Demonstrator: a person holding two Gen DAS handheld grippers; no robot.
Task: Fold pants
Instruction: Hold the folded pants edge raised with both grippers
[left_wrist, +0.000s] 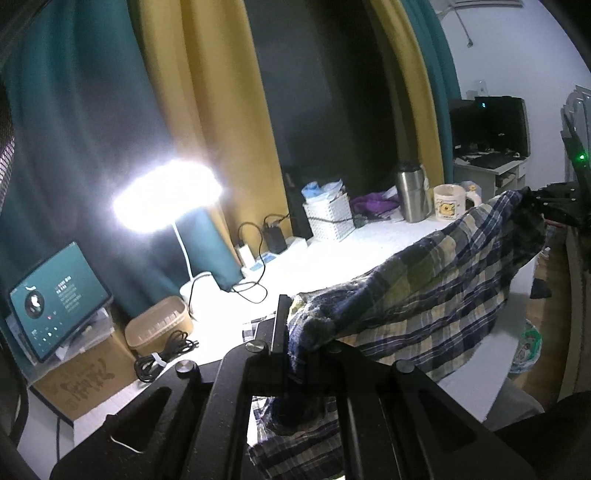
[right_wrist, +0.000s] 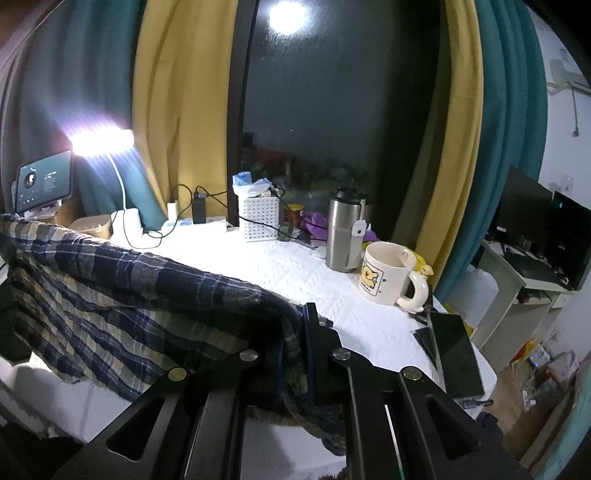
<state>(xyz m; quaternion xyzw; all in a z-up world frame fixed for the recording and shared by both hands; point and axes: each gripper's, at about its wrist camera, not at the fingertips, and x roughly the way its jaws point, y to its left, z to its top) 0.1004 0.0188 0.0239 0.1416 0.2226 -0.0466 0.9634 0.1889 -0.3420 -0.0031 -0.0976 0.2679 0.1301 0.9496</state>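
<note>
The plaid pants, navy and cream checks, hang stretched in the air above the white table. My left gripper is shut on one bunched end of them. My right gripper is shut on the other end of the pants. In the left wrist view the right gripper shows at the far right, holding the cloth up. The cloth sags between the two grippers and its lower edge hangs below the table's front edge.
On the table stand a lit desk lamp, a white basket, a steel flask, a cream mug, a dark tablet, chargers and cables. A beige tub and a screen sit at the left.
</note>
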